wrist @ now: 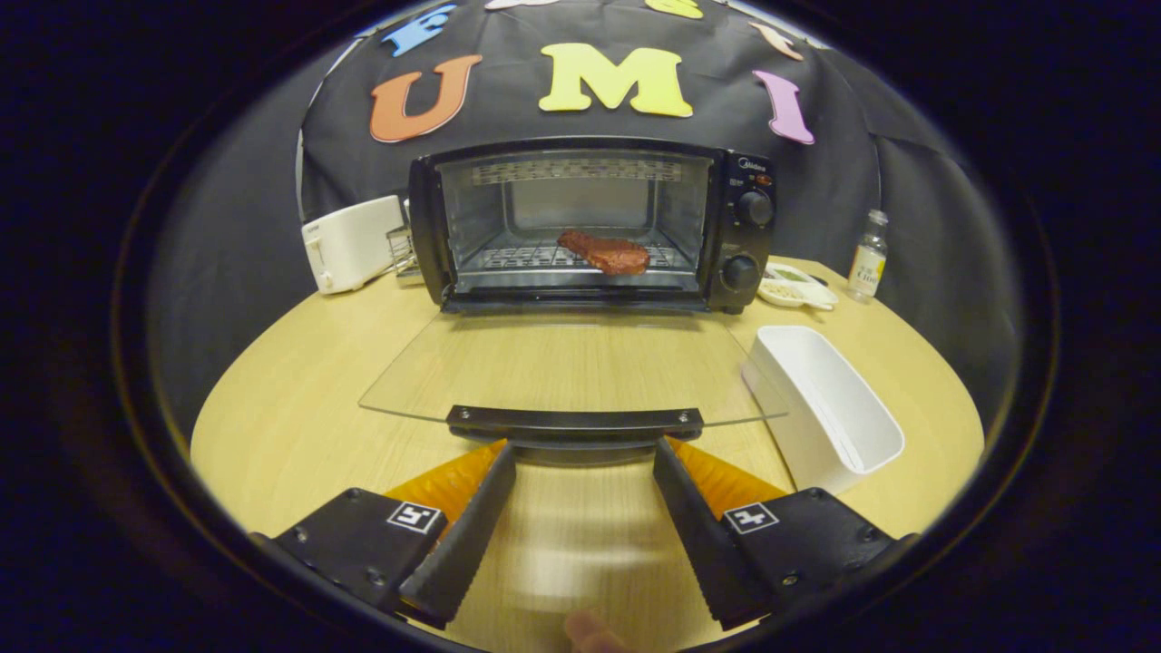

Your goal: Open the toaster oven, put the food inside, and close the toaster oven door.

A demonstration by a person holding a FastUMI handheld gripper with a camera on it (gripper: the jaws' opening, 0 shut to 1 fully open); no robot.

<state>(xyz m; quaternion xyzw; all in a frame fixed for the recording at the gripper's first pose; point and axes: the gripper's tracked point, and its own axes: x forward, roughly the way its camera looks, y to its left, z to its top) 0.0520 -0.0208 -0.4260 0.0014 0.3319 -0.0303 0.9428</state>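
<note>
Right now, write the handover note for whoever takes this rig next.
Gripper: open, fingers spread just under the door handle, one tip near each end of it; not gripping it.
Toaster oven: at the back of the table, glass door folded fully down and flat toward the gripper.
Food: a reddish-brown piece lying on the rack inside the oven.
White bin: beside the door, by the gripper's right finger, empty.
Done: door opened, food inside.
Left: lift the door by its handle and shut it.
</note>
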